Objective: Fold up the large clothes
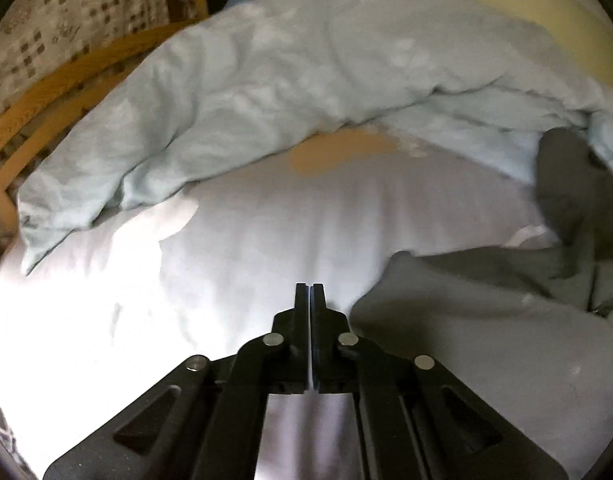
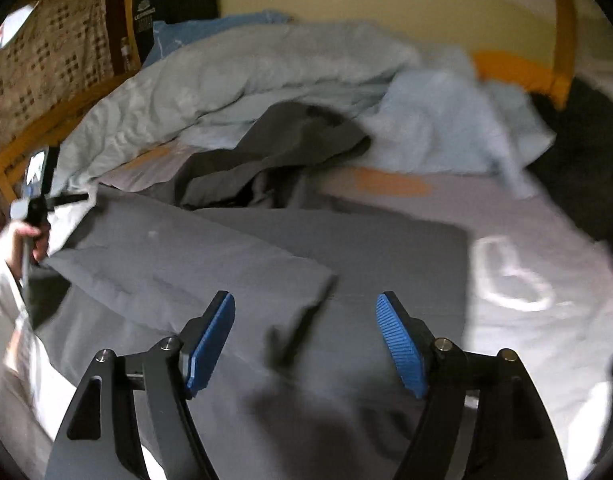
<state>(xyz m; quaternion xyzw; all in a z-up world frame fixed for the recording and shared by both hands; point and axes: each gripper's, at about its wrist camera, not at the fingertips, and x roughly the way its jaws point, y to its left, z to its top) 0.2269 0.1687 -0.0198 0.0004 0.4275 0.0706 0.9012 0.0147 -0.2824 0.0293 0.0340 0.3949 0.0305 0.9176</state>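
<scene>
A large grey garment [image 2: 266,264] lies partly folded on a bed, with a flap laid across its flat lower part and a darker bunched part [image 2: 290,148] behind. In the left wrist view it [image 1: 486,312] lies at the right. My left gripper [image 1: 309,292] is shut and empty, over the white sheet [image 1: 226,240] just left of the garment's edge. My right gripper [image 2: 305,308] is open with blue pads [image 2: 210,340], hovering over the garment and holding nothing. The left gripper and the hand holding it show in the right wrist view [image 2: 36,208] at the far left.
A pale blue duvet [image 1: 266,88] is heaped along the far side of the bed. A wooden bed rail [image 1: 66,80] runs at the left. A dark item [image 2: 578,160] and an orange pillow [image 2: 518,72] lie at the far right. The wall is behind.
</scene>
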